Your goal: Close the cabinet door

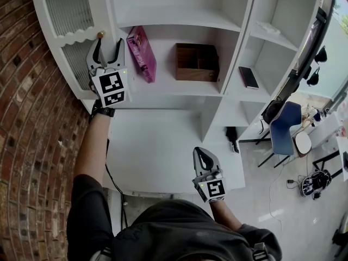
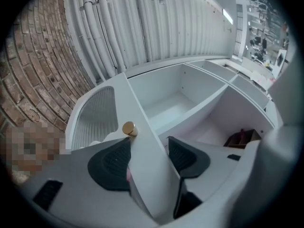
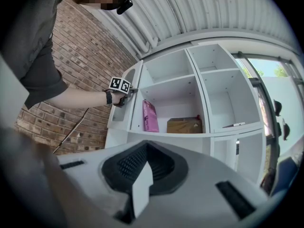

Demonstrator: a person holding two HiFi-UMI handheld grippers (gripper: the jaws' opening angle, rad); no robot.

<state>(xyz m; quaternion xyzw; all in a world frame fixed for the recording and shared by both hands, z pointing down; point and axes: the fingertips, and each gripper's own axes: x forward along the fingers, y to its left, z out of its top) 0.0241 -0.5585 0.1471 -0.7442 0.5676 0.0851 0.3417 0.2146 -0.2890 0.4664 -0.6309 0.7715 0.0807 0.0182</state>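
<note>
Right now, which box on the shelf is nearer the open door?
The pink box, at the shelf's left end; the brown box sits farther right.

Two grey two-jaw grippers with marker cubes, the left gripper (image 1: 109, 43) at ten o'clock in the head view and the right gripper (image 1: 201, 152) at five; one white cabinet door with a ribbed glass panel (image 1: 68, 7) at eleven; one round brass knob (image 1: 100, 35); one pink flat packet (image 1: 142, 53); one brown wooden box (image 1: 197, 62); one dark flat slab (image 1: 248, 77) at two; one blue chair (image 1: 284, 125) at three.
</note>
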